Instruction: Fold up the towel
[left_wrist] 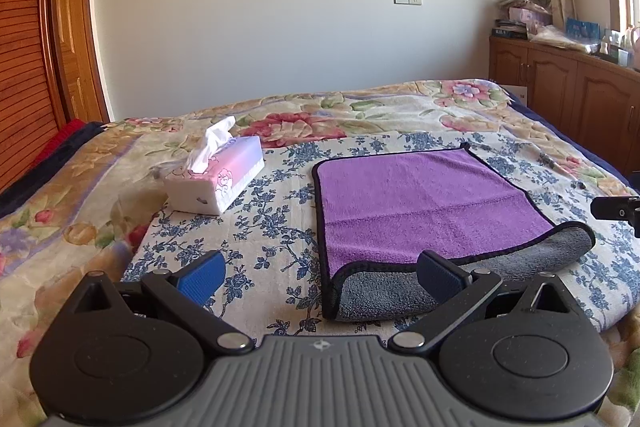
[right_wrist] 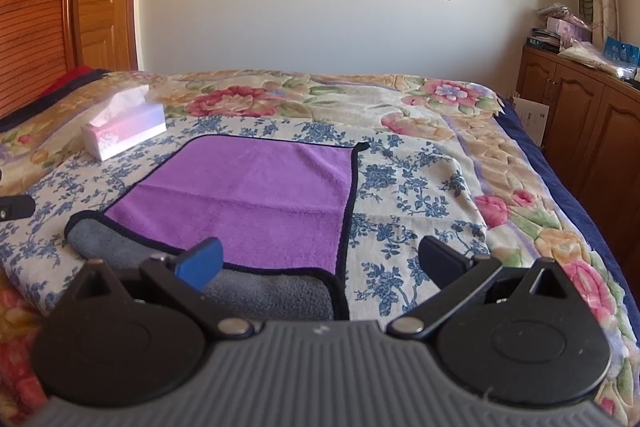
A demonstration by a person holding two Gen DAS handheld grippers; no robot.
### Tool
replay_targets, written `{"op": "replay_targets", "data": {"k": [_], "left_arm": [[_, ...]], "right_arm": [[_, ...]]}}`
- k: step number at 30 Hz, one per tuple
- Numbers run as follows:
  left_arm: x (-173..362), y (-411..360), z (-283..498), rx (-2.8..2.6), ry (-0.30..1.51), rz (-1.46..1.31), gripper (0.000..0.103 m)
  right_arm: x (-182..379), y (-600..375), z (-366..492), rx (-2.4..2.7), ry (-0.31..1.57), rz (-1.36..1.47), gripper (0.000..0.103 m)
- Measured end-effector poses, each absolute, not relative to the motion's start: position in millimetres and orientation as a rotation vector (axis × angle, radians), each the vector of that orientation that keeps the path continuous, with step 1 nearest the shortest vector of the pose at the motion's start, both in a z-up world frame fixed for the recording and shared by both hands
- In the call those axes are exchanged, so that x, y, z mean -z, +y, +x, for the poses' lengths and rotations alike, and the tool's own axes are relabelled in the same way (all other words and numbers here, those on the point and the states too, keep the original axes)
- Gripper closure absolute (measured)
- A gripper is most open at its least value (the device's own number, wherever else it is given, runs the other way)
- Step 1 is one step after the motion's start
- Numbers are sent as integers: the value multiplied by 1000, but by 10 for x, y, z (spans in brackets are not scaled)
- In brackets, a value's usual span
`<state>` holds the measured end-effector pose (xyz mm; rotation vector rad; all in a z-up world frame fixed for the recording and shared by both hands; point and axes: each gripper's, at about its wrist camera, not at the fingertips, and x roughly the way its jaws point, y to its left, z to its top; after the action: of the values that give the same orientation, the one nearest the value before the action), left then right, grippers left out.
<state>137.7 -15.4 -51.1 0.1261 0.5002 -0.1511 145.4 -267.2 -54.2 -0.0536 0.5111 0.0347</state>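
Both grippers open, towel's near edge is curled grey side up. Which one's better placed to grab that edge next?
Neither clearly. Left gripper brackets the near-left corner of the towel; right gripper brackets its near-right corner. Each suits its own corner, so probably both together. The tissue box sits well clear.

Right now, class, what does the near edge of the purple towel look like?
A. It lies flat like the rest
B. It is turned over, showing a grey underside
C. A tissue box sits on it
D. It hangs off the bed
B: the towel's near edge is rolled back, showing its grey underside; the tissue box sits apart on the bed.
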Motion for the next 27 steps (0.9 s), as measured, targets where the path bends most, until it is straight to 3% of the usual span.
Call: {"op": "replay_targets", "data": {"k": [16,27], "left_arm": [[682,-149,1670,177,551,122,4],[786,-160,1824,230,630,87,22]], "right_arm": [[700,-2664,1707,-63,570,-54,0],[801,-2673,1835,-116,640,-25,0]]}}
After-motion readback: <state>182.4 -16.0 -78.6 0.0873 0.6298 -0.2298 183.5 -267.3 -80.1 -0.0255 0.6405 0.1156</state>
